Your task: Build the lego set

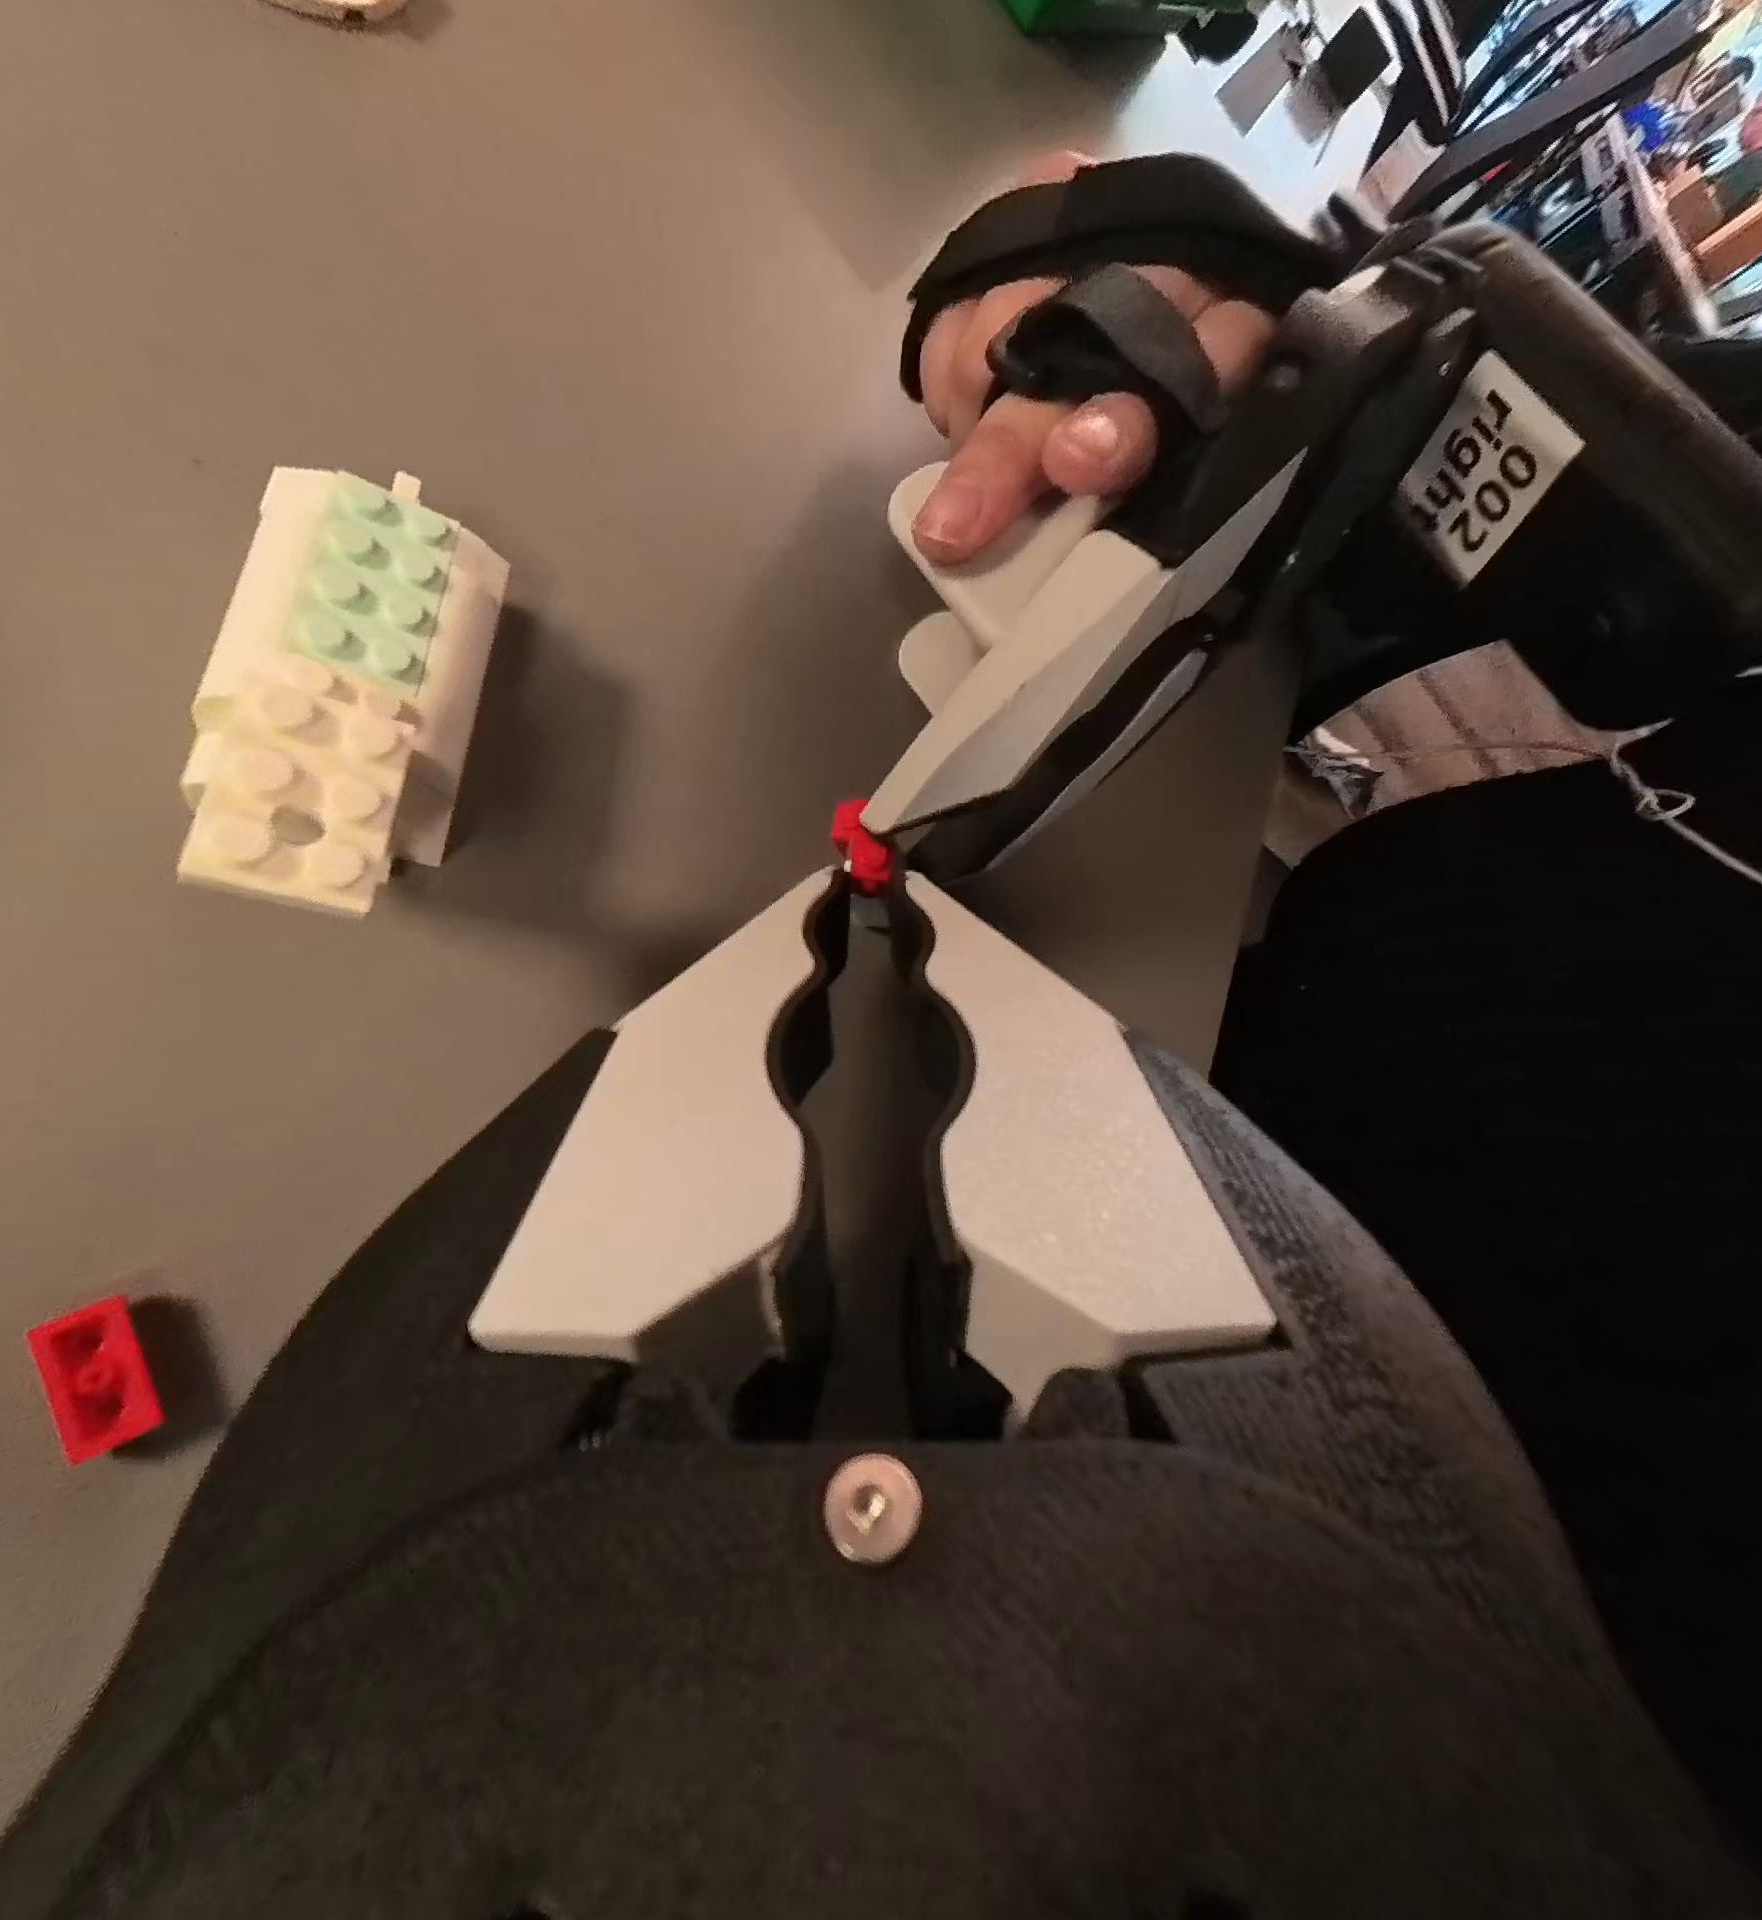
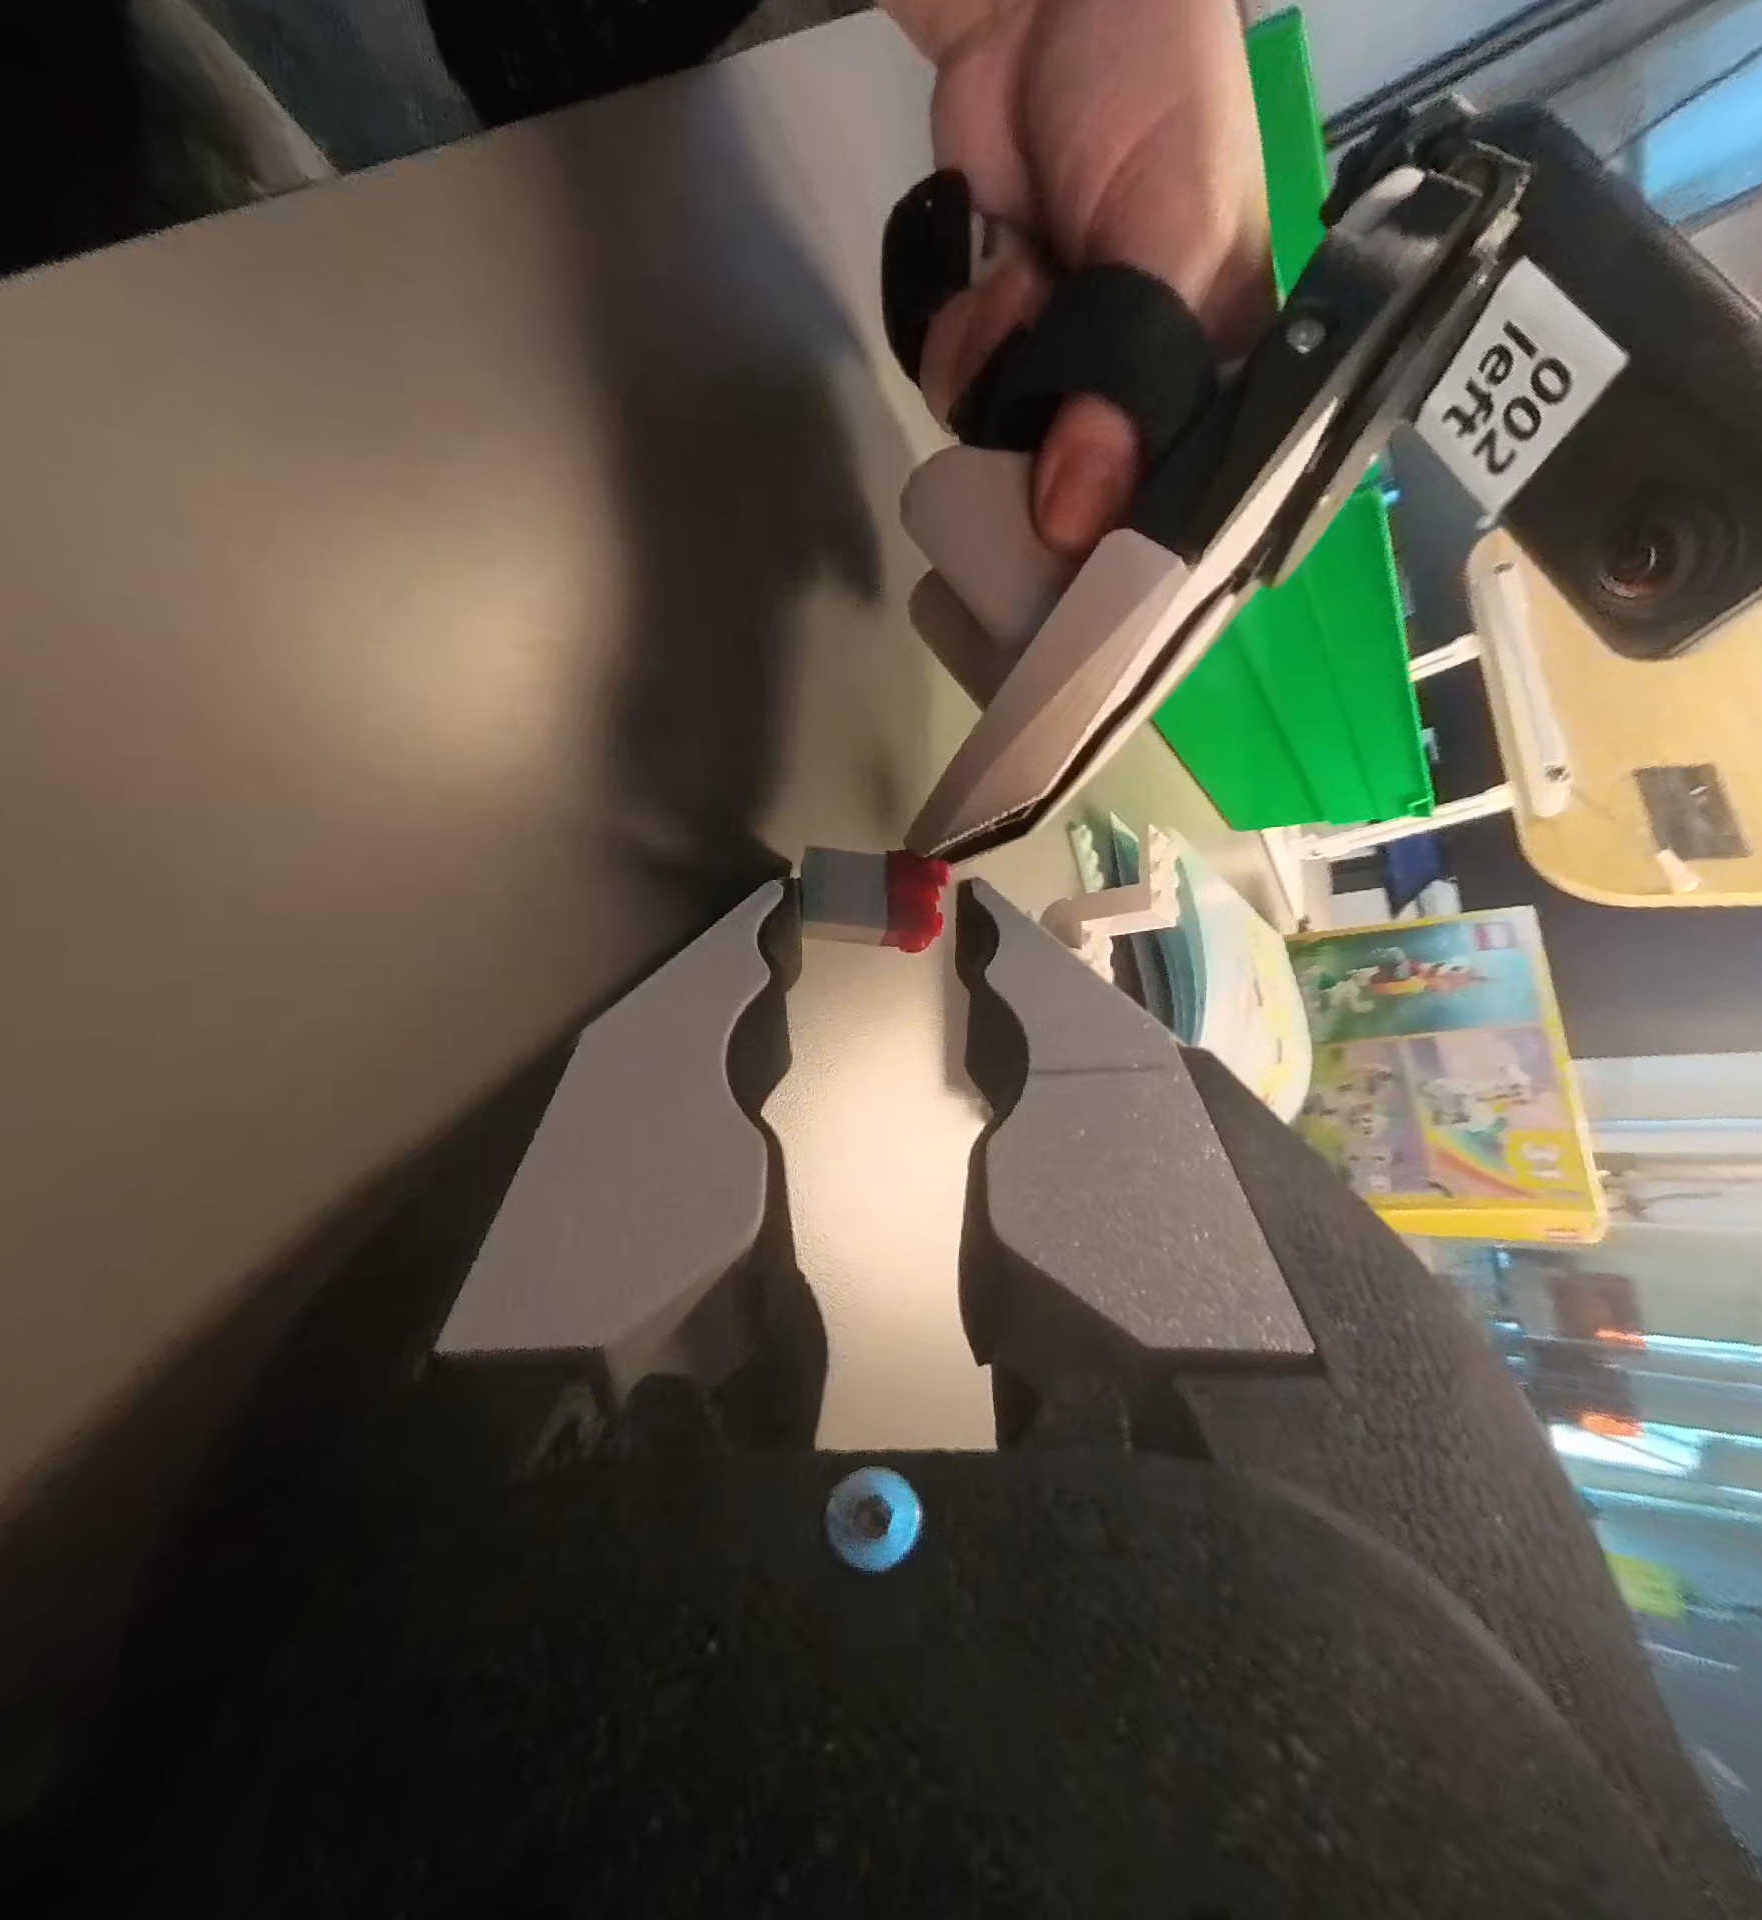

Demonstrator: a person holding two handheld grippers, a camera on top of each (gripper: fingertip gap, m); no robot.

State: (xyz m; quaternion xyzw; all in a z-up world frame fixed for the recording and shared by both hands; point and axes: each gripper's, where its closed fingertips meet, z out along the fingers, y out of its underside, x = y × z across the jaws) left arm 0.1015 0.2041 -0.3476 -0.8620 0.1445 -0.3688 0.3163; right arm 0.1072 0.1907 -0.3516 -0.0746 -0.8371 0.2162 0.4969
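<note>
- Above the grey surface [image 1: 544, 260], held in the air between the two grippers, is a tiny stack: a red lego piece [image 2: 913, 902] seated on a small grey-blue brick [image 2: 844, 902].
- The left gripper [image 1: 861, 883] has its jaws drawn narrow on the stack's red end; the right gripper [image 2: 872, 904] has its jaws set a little wider than the stack, one tip touching the grey-blue end, the other just clear of the red studs. Whether it truly grips, I cannot tell.
- To do this step well, I judge the right jaws should close squarely along the stack's length, so the pieces press straight together rather than twist apart; a skewed squeeze could flick the small part away.
- The left hold should be steady while the other presses.
- On the surface lie a white and mint partial build [image 1: 337, 686] and a loose red brick [image 1: 96, 1377], well apart.
- Farther off are a green bin [image 2: 1303, 665], a yellow lego box [image 2: 1448, 1070] and blurred room furniture.
</note>
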